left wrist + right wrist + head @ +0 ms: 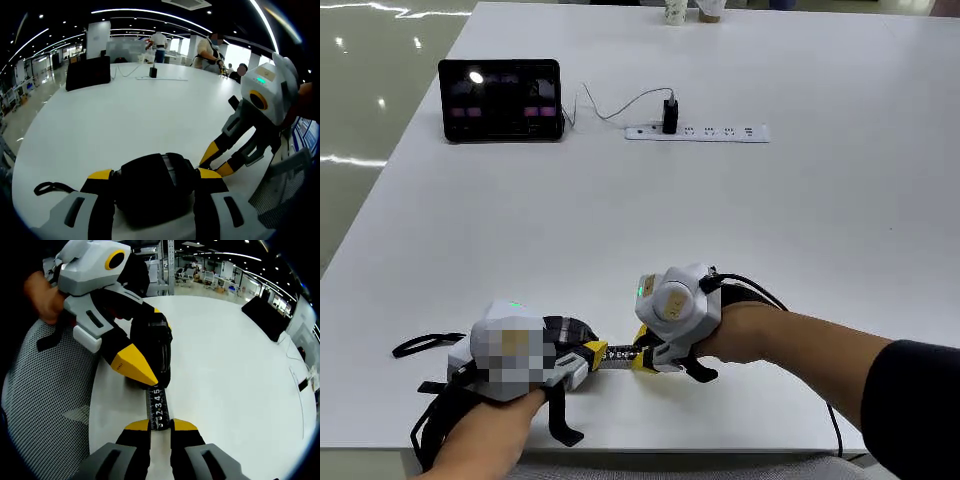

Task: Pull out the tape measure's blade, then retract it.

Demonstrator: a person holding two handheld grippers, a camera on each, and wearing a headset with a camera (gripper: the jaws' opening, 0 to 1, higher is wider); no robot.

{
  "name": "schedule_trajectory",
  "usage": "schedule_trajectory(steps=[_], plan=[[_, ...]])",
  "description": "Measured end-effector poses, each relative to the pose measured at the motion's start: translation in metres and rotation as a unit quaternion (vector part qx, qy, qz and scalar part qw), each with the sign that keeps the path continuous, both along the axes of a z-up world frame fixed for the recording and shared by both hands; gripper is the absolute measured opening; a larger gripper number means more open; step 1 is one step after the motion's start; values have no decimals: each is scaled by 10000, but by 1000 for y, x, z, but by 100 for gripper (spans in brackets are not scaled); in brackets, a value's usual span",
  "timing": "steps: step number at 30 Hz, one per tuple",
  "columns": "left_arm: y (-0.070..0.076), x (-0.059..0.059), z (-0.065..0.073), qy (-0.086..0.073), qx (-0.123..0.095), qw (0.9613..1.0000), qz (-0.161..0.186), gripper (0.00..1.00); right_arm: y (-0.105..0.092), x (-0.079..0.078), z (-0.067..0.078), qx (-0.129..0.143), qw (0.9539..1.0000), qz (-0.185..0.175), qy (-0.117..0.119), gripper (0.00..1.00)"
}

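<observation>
The black tape measure (pixel 570 334) lies at the near edge of the white table (pixel 720 210), and my left gripper (pixel 584 347) is shut on its body. In the left gripper view the case (pixel 157 192) sits clamped between the yellow-tipped jaws of the left gripper (pixel 155 174). A short length of blade (pixel 616 355) runs right from the case to my right gripper (pixel 642 358). In the right gripper view the numbered blade (pixel 158 405) is pinched at its end by the right gripper (pixel 160 425). The case (pixel 155 347) lies just beyond it, with a left fingertip (pixel 132 362) on it.
A dark tablet (pixel 500 98) stands at the far left, with a white power strip (pixel 698 131) and a plugged charger to its right. Cups (pixel 676 10) stand at the far edge. A black strap (pixel 420 345) trails left. A mesh chair (pixel 45 405) is beside the table's near edge.
</observation>
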State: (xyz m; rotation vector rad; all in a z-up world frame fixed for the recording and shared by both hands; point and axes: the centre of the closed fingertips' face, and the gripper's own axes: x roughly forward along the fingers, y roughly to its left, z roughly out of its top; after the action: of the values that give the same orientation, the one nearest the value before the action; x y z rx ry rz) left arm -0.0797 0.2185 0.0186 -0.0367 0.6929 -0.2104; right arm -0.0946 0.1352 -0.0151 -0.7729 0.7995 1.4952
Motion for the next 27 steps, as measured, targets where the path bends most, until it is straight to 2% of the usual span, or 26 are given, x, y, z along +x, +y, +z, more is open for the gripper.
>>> schedule_trajectory(steps=[27], plan=[[0, 1, 0, 1, -5, 10000, 2, 59, 8, -1, -1, 112, 9999, -5, 52, 11]])
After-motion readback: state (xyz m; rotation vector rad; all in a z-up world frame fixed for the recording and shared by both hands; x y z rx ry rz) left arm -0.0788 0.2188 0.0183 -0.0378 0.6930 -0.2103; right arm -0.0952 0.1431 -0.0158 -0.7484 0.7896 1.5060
